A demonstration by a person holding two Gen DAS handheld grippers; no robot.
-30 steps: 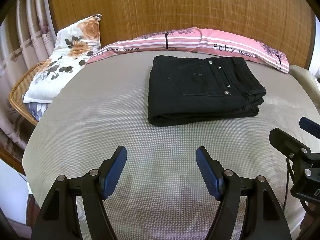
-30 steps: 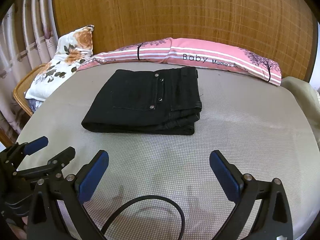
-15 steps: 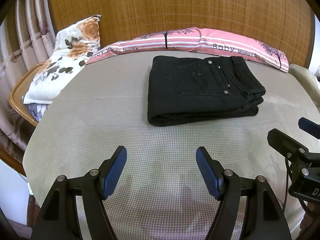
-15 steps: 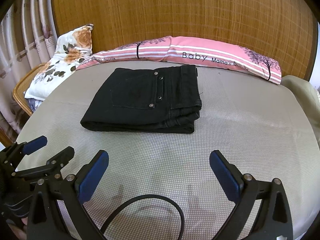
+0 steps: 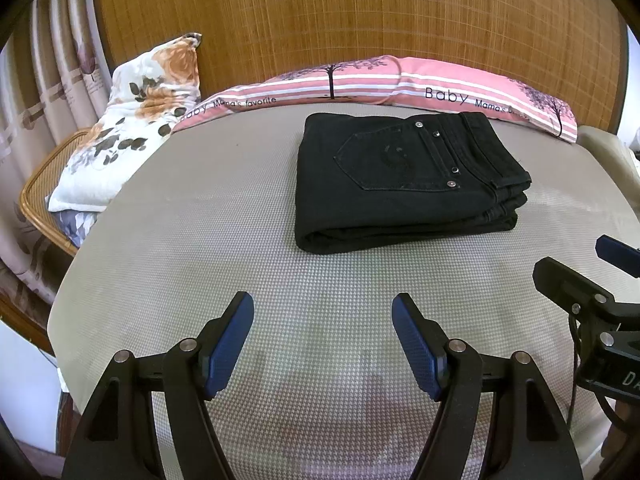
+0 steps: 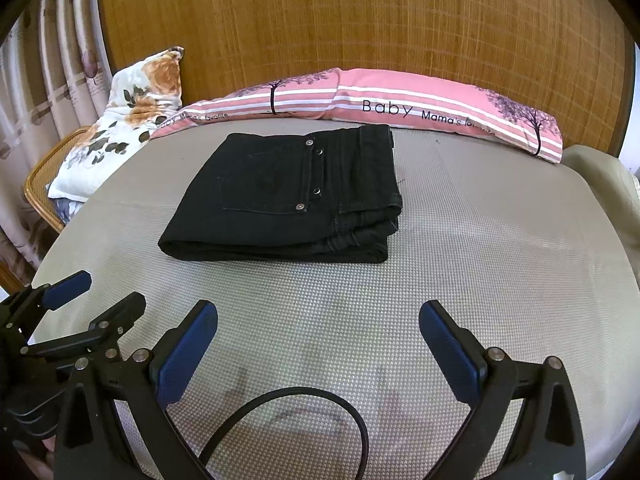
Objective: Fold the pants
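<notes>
Black pants (image 5: 404,184) lie folded into a neat rectangular stack on the grey mattress (image 5: 200,240), back pocket up; they also show in the right wrist view (image 6: 292,200). My left gripper (image 5: 322,320) is open and empty, hovering over bare mattress well in front of the pants. My right gripper (image 6: 318,328) is open and empty, also in front of the pants. The right gripper shows at the right edge of the left wrist view (image 5: 600,280), and the left gripper at the left of the right wrist view (image 6: 80,304).
A long pink striped pillow (image 5: 400,84) lies behind the pants against a woven bamboo headboard (image 5: 360,12). A floral pillow (image 5: 132,120) rests at the left on a rattan chair (image 5: 36,184). Curtains hang far left. A black cable (image 6: 288,420) loops under my right gripper.
Almost nothing: both grippers stay open and nearly still, with only a slight drift of the views. The pants have not moved.
</notes>
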